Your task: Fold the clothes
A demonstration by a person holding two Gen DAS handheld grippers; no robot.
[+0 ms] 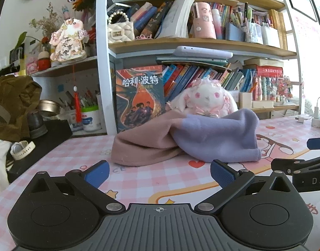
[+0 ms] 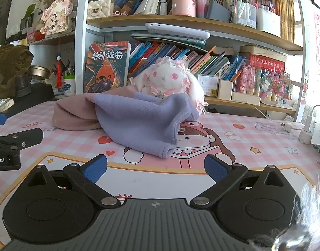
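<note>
A crumpled fleece garment (image 1: 187, 140), half dusty pink and half lavender, lies in a heap on the pink checked desk mat (image 1: 76, 152). The right wrist view shows the same garment (image 2: 139, 121) with its lavender corner nearest. My left gripper (image 1: 159, 174) hovers open just short of the garment's front edge, with nothing between its blue pads. My right gripper (image 2: 155, 170) is open too, a little back from the lavender corner, and it also shows at the right edge of the left wrist view (image 1: 300, 167). The left gripper's arm (image 2: 11, 146) appears at the left of the right wrist view.
A white plush rabbit (image 1: 206, 100) sits right behind the garment against a bookshelf (image 1: 201, 44) packed with books. A standing book (image 1: 139, 96) leans at the shelf's left. A black box with a watch (image 1: 22, 148) and an olive bag (image 1: 13, 104) are left; chargers (image 2: 306, 129) lie right.
</note>
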